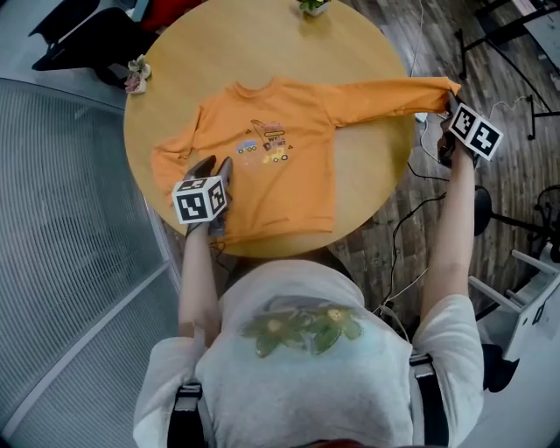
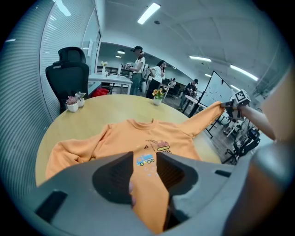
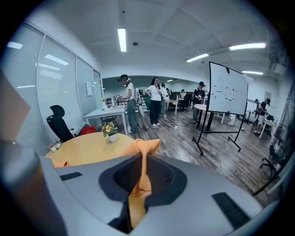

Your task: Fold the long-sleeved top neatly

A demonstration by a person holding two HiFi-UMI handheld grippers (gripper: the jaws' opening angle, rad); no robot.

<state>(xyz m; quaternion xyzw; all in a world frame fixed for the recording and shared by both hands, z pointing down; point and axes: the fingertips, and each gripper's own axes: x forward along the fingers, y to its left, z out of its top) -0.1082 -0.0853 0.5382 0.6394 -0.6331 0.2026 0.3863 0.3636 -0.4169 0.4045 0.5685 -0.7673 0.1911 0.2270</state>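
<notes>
- The round pale wooden worktop [image 1: 219,52] carries the whole garment, which lies on the half nearer the person
- The orange long-sleeved top [image 1: 289,188] of soft knit fabric lies front up and mostly flat, its ribbed neckline towards the far rim and its hem towards the near rim; a small print of construction vehicles sits on the chest
- Its sleeve on the person's right is drawn out straight and taut; it runs past the rim of the worktop and hangs in the air, and only the end nearest the shoulder rests on the wood
- Its sleeve on the person's left is bent and rumpled and lies on the worktop close to the left rim
- The left hand-held gripper [image 1: 213,166] points down at the lower left part of the body of the top, just above the hem; its jaws stand partly apart and pinch a raised ridge of the orange fabric, which fills the gap between the pads
- The right hand-held gripper [image 1: 452,98] is held off the worktop, beyond its right rim; its jaws are nearly together and clamp the ribbed cuff of the stretched sleeve, whose tip pokes out past the pads
- A small white pot with flowers [image 1: 312,6] stands at the far rim, and a smaller pot [image 1: 137,74] at the left rim, both well apart from the top
</notes>
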